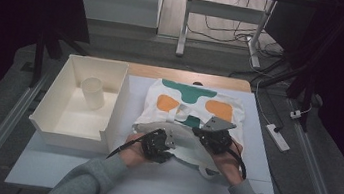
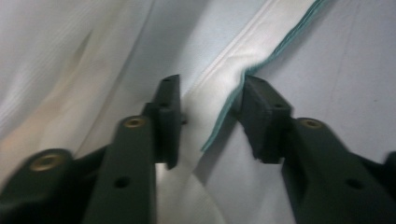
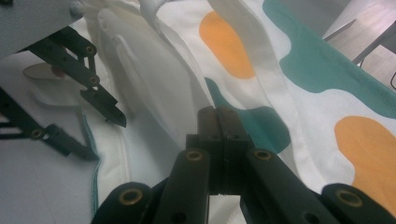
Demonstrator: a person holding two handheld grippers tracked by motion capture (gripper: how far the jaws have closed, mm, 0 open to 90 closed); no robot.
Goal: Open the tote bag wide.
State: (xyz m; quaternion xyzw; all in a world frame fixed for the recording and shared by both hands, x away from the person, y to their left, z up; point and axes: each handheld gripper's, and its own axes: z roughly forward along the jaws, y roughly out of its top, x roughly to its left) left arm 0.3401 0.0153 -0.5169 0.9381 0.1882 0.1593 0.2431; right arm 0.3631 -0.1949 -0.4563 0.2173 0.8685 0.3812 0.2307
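Note:
A white tote bag (image 1: 189, 110) printed with teal and orange shapes lies flat on the pale table mat (image 1: 149, 179). At the bag's near edge my left gripper (image 1: 166, 140) stands open. In the left gripper view its jaws (image 2: 212, 100) stand apart around the teal-stitched hem (image 2: 275, 51), and the right pad (image 2: 261, 116) touches that edge. The right gripper view shows the same left gripper (image 3: 102, 137) astride the hem. My right gripper (image 1: 215, 133) rests on the bag to the right, its jaws (image 3: 217, 114) shut tip to tip against the cloth (image 3: 303, 107). Whether cloth is pinched I cannot tell.
A white open-fronted tray (image 1: 52, 111) stands left of the bag with a pale cup (image 1: 92, 91) upright inside. A power strip (image 1: 277, 137) lies on the floor beyond the table's right edge. A desk frame (image 1: 184, 23) stands behind the table.

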